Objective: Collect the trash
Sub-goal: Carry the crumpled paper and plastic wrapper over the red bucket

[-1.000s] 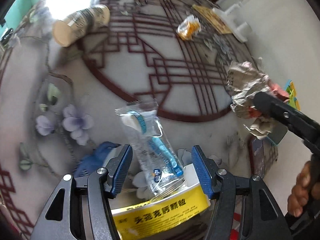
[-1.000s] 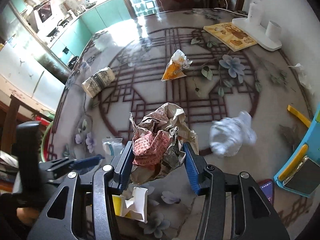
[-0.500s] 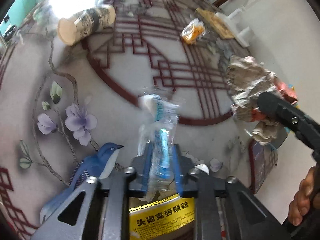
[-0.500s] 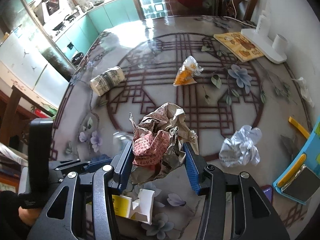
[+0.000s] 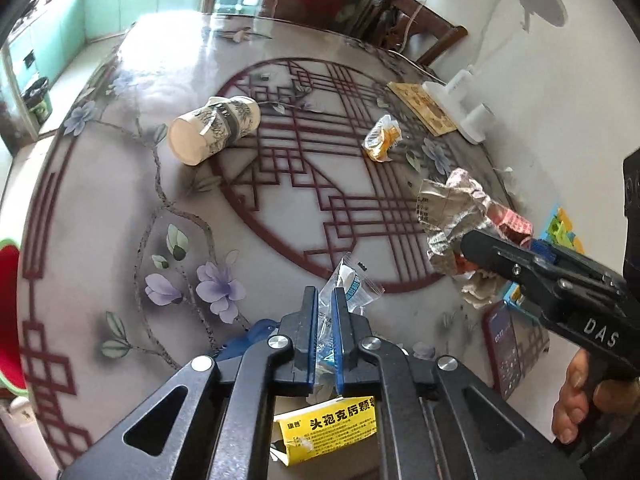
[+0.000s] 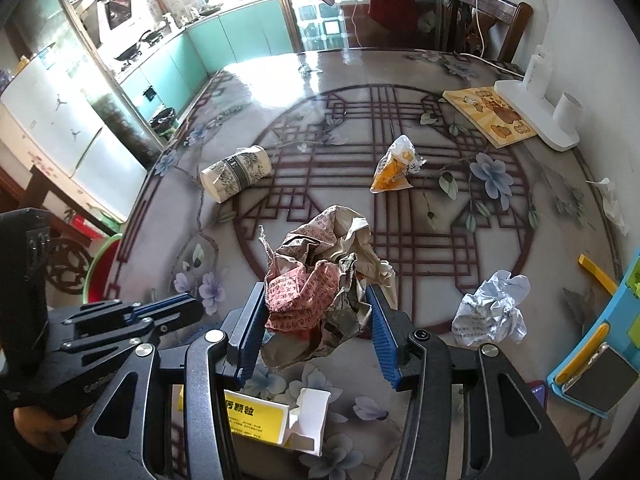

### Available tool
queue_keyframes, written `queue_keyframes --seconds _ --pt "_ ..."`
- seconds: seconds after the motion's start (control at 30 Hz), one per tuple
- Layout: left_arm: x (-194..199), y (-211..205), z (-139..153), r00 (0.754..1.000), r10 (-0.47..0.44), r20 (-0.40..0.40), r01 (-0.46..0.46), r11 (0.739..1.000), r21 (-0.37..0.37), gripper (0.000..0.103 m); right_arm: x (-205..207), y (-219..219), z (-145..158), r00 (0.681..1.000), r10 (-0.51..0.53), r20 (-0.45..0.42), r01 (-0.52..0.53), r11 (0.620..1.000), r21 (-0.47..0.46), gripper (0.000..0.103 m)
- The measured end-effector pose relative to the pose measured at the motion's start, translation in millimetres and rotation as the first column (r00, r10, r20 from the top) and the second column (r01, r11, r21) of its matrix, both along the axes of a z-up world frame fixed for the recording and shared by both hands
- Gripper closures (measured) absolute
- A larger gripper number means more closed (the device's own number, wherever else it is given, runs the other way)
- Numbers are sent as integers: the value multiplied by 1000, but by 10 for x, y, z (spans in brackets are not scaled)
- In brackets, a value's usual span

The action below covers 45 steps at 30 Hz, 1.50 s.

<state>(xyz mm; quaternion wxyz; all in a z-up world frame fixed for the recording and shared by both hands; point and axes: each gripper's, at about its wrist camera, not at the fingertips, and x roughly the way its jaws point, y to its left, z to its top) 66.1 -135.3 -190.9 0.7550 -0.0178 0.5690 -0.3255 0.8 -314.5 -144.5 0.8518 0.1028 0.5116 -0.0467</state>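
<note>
My left gripper (image 5: 326,300) is shut on a clear plastic wrapper (image 5: 350,286) with blue print, held above the table. It also shows at the left of the right wrist view (image 6: 188,304). My right gripper (image 6: 316,304) is shut on a crumpled wad of brown and pink printed paper (image 6: 324,276), which also shows in the left wrist view (image 5: 456,216). Loose trash lies on the table: a tipped paper cup (image 5: 214,128), an orange snack packet (image 5: 382,138), a crumpled white paper ball (image 6: 494,310) and a torn yellow box (image 5: 328,428).
The round patterned table (image 6: 312,80) fills both views. A book (image 6: 490,114) and a white stand (image 6: 536,114) sit at the far right. A phone (image 5: 504,344), a blue toy tray (image 6: 600,356) and a red-green bin (image 6: 100,264) are nearby.
My left gripper closed on the plastic wrapper and lifted it off the table. Both grippers rose and tilted back, showing more of the room. The right gripper kept its paper wad.
</note>
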Motion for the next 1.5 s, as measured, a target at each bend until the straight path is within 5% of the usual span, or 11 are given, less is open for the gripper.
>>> queue_keyframes --seconds 0.1,0.17,0.23,0.37,0.4,0.43,0.57,0.8,1.03,1.5 --pt "-53 -164 -145 997 -72 -16 73 996 59 87 -22 -29 10 1000 -18 6 18 1000 3 55" --pt "-86 -270 -287 993 -115 -32 117 988 97 43 -40 -52 8 999 -32 4 32 999 5 55" --pt "-99 -329 -402 991 -127 -44 131 985 112 39 -68 -71 6 999 -42 0 42 999 11 55" --pt "-60 -435 -646 986 -130 -103 143 982 125 44 -145 -109 27 998 -60 0 60 998 9 53" --pt "-56 -455 -684 985 -136 -109 149 981 127 52 -162 -124 23 998 -66 -4 66 998 10 53" --pt "-52 -473 -723 983 -141 -121 157 979 130 73 -175 -133 18 998 -69 -7 69 998 10 53" --pt "-17 -422 -733 980 -130 -148 145 985 97 97 -211 -169 2 997 -78 -16 79 997 16 53" --pt "36 -98 -199 999 -43 -9 43 998 41 99 -117 -60 58 998 -60 11 60 998 10 53" --pt "113 385 320 991 83 102 -81 997 -18 99 84 218 115 999 7 33 -7 1000 -1 54" --pt "163 1002 663 967 178 182 -170 984 -59 99 352 768 192 992 121 46 -120 992 -25 54"
